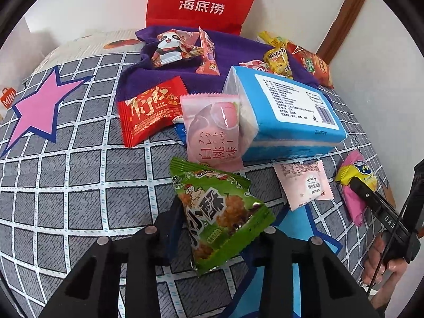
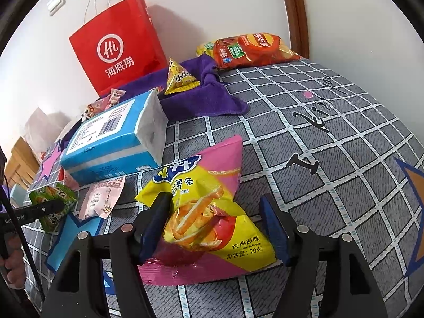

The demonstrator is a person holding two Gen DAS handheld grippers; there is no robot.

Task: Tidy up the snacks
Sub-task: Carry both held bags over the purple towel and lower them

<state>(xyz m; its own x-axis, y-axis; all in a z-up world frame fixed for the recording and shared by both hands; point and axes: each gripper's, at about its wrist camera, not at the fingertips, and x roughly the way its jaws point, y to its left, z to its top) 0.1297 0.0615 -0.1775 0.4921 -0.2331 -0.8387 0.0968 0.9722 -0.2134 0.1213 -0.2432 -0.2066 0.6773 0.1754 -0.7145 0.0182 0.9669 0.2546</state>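
My left gripper [image 1: 220, 225] is shut on a green triangular snack pack [image 1: 220, 212], held just above the bedspread; the pack also shows in the right wrist view [image 2: 53, 204]. My right gripper [image 2: 214, 222] is open, its fingers on either side of a pink-and-yellow sweet potato sticks bag [image 2: 206, 212] lying on the bed; in the left wrist view one finger [image 1: 371, 196] rests on that bag [image 1: 355, 185]. A blue tissue pack [image 1: 286, 114] lies in the middle with a pink peach snack [image 1: 212, 129] leaning on it.
A red paper bag [image 1: 201, 0] stands at the wall behind a purple towel [image 1: 185, 79] holding small snacks. A red packet [image 1: 148, 111], a pale pink packet [image 1: 304, 182], a yellow triangle pack [image 2: 180, 76] and a red chip bag [image 2: 249, 50] lie around.
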